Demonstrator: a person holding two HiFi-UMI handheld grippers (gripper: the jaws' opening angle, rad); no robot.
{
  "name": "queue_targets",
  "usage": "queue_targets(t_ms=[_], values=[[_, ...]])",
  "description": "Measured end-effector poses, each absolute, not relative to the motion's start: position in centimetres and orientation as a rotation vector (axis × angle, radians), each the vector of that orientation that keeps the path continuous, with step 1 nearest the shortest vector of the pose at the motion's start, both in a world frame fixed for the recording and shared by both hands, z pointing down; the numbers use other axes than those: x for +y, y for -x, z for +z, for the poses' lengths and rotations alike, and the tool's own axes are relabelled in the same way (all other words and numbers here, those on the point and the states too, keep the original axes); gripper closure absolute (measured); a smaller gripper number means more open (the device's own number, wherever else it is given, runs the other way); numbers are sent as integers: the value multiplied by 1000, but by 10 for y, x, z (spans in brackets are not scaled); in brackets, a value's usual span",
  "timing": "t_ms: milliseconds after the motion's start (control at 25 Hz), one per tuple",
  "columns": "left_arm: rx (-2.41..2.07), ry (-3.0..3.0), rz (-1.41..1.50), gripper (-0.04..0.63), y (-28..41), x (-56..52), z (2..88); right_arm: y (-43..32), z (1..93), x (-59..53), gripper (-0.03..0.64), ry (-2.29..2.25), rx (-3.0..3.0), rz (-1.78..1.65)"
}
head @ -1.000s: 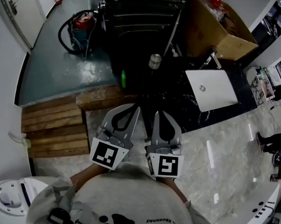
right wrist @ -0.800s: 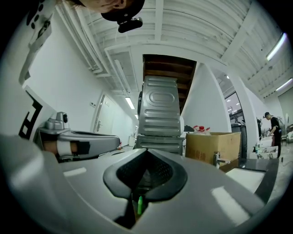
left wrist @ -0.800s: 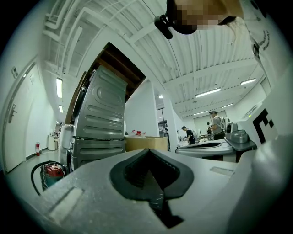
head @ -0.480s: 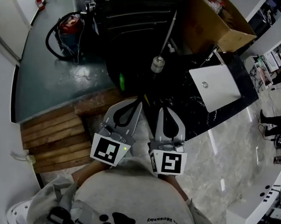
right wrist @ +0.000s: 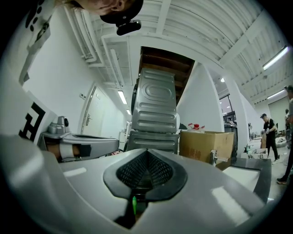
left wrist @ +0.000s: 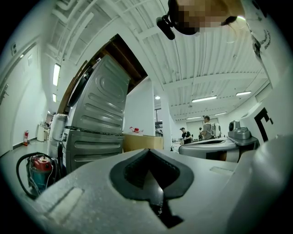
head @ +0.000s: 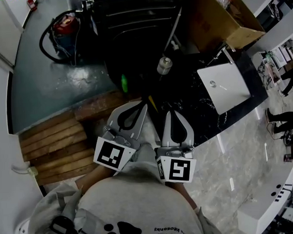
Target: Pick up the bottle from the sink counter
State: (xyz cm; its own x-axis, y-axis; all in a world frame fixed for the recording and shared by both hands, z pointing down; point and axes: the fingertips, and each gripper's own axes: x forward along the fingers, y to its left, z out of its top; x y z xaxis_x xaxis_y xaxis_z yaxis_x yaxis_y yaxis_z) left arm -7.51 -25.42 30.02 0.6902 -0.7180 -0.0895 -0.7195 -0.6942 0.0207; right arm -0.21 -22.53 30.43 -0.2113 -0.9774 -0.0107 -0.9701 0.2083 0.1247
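Note:
A small green bottle [head: 124, 82] stands at the left edge of the black marble counter [head: 195, 112] in the head view. Both grippers are held side by side close to my body, short of the counter. My left gripper [head: 145, 105] has its jaws shut with nothing between them, and its tips point toward the counter's left corner. My right gripper [head: 169, 113] is shut too and holds nothing. In the left gripper view the left gripper [left wrist: 149, 153] shows tips that meet. In the right gripper view a green sliver [right wrist: 134, 204] shows through the gap below the right gripper [right wrist: 146, 153].
A white sink basin [head: 225, 86] is set into the counter at the right, with a silver-topped cylinder [head: 164, 65] farther back. A cardboard box [head: 225, 23] stands behind it. A red vacuum [head: 65, 25] sits on the dark floor, and wooden slats [head: 55, 142] lie at the left. People [left wrist: 203, 128] stand far off.
The head view has shifted and turned a little, so the counter and sink sit slightly differently. Both grippers stay shut, side by side, in nearly the same place.

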Motion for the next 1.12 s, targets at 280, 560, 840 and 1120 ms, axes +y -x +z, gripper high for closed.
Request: queue_targets(t_ms=[280,560,840,1120], values=[[1201,2892,138,594,74,-274,303,2,305,-242,615,-1931,-2372,-144],[1183,2903,124,594,64,-302,305,-10,305,-267,615,-1933,-2356,-147],[1156,2880,94,592,47,-330,310,-24,313,-293,615,-1915,-2371,-124],[1130,2887,93,592,27,-354,329,-40,336,-320,615,-1886,-2391,-79]])
